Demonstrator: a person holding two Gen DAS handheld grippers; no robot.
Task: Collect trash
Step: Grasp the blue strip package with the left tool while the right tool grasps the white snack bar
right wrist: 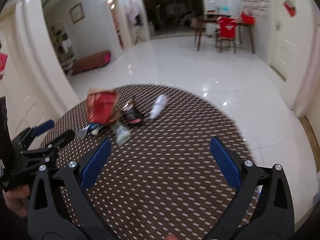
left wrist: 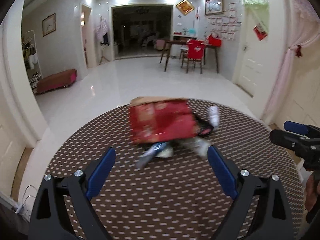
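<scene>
Table: round table [left wrist: 160,200] with a brown, white-dashed cloth is carrying everything, on a glossy white floor.
Red box: red carton [left wrist: 162,120] is sitting near the table's far edge, blurred, brown flaps showing on top.
Trash: crumpled wrappers are lying around the carton; a dark packet [right wrist: 133,114] is touching its right side, a white wad [right wrist: 159,106] is lying apart nearer the far-right edge, pale scraps [left wrist: 160,152] are lying against its near side.
Left gripper [left wrist: 161,156]: fingers are spreading wide over the cloth, holding nothing.
Right gripper [right wrist: 161,146]: fingers are spreading wide above the near-right part, gripping nothing.
</scene>
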